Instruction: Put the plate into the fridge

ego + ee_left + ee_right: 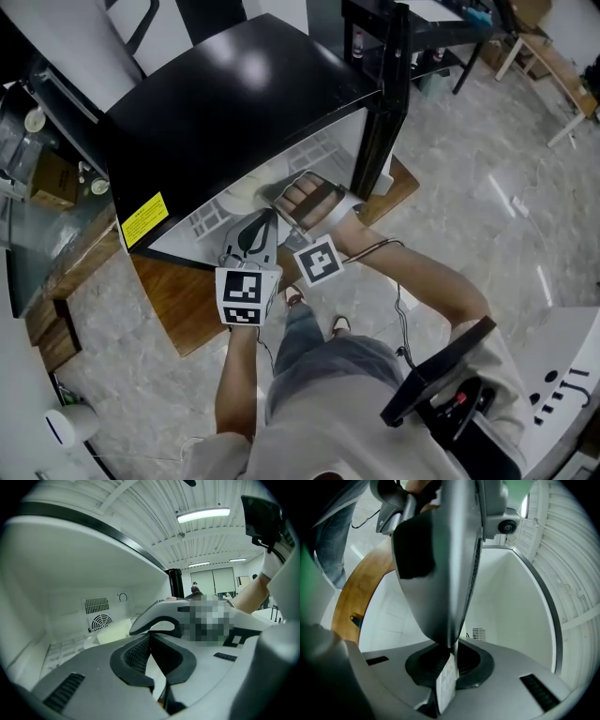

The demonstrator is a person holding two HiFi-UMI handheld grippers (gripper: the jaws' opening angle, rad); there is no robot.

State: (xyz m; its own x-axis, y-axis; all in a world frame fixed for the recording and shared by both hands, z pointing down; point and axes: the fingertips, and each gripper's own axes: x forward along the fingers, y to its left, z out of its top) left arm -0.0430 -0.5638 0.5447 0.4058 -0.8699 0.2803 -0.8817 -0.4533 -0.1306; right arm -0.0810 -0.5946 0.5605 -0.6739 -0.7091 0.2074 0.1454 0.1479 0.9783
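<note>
We hold the plate point(305, 195) by its rim in the right gripper point(300, 221), whose jaws are closed on the edge. In the right gripper view it rises from between them as a broad grey sheet, seen almost edge-on. The plate is at the mouth of the fridge point(234, 94), just inside the open front. We cannot see it resting on anything yet. The left gripper point(259, 225) hovers at the same opening, beside the plate, with its jaws together and nothing between them.

We judge that the step in hand is to carry the plate deeper into the fridge and set it down. A pinch on one rim gives the far side of the plate a lot of leverage. So we should keep it level, move in slowly, and watch the gap under the fridge's dark top edge.

A pale rounded thing point(246, 192) lies further in, towards the fridge's back wall. We cannot tell what it is. We should choose a bare patch of the white rack point(208, 221) short of it rather than nudge it.

We should lower the plate until its underside is fully resting in the fridge, and only then let the right jaws part. Then we draw the gripper straight back out. The left gripper could steady the free rim if the plate tips.
</note>
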